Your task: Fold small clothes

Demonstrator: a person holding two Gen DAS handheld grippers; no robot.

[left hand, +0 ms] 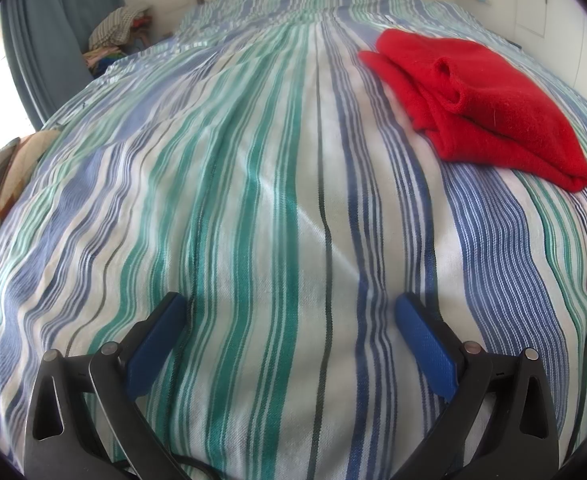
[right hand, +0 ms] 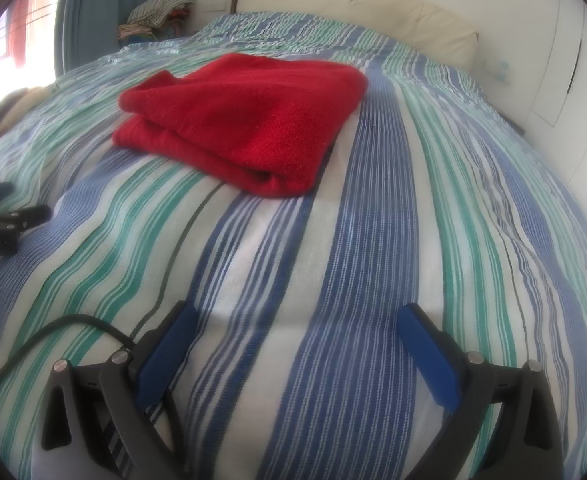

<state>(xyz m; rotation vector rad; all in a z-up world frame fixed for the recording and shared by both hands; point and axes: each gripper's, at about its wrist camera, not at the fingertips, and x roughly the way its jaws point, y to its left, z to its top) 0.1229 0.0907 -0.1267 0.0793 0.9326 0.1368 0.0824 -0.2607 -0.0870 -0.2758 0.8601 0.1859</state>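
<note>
Left wrist view shows the left gripper low over the striped bedspread, its blue-padded fingers spread wide and holding nothing. The red garment lies on the bed well ahead of these fingers and off to their right, already doubled into a thick, layered bundle with a rolled edge facing the camera.

In the right wrist view the right gripper is likewise released, fingers apart and empty above the bedspread. Here the red garment sits ahead and only slightly left of the fingers' line, so the right hand looks the nearer and the better aligned of the two. The bundle's long axis runs diagonally, from far-left to near-right, with a folded corner pointing toward the right fingers. A cable trails beside the left finger of this gripper, and the other gripper shows at the left edge.

Judging by its compact shape, the folding seems mostly done; any further fold would likely start from that near corner.
</note>
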